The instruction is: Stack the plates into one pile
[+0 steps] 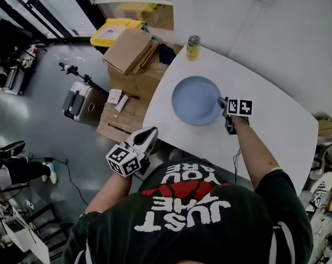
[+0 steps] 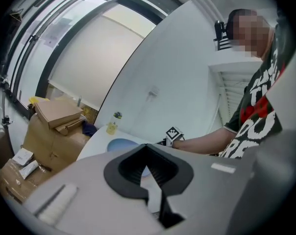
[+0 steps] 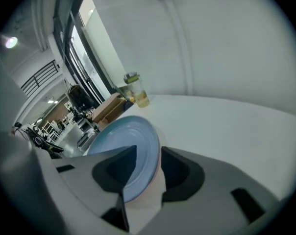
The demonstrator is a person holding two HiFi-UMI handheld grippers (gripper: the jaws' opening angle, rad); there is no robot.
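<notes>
A small jar [image 1: 193,47] of yellowish liquid stood upright near the far edge of the white table [image 1: 276,131]. Beyond that edge, a flat cardboard box [image 1: 130,49] lay on larger cartons [image 1: 125,106], near a yellow-lidded bin [image 1: 115,31] and a grey machine [image 1: 79,100] on the floor.

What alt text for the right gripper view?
The right gripper has its open jaws astride the rim of a blue plate lying on a white table. Beyond it, a jar of yellow liquid stands near the wall.

Pale blue round plate [image 1: 196,100], flat on white table [image 1: 276,125]
</notes>
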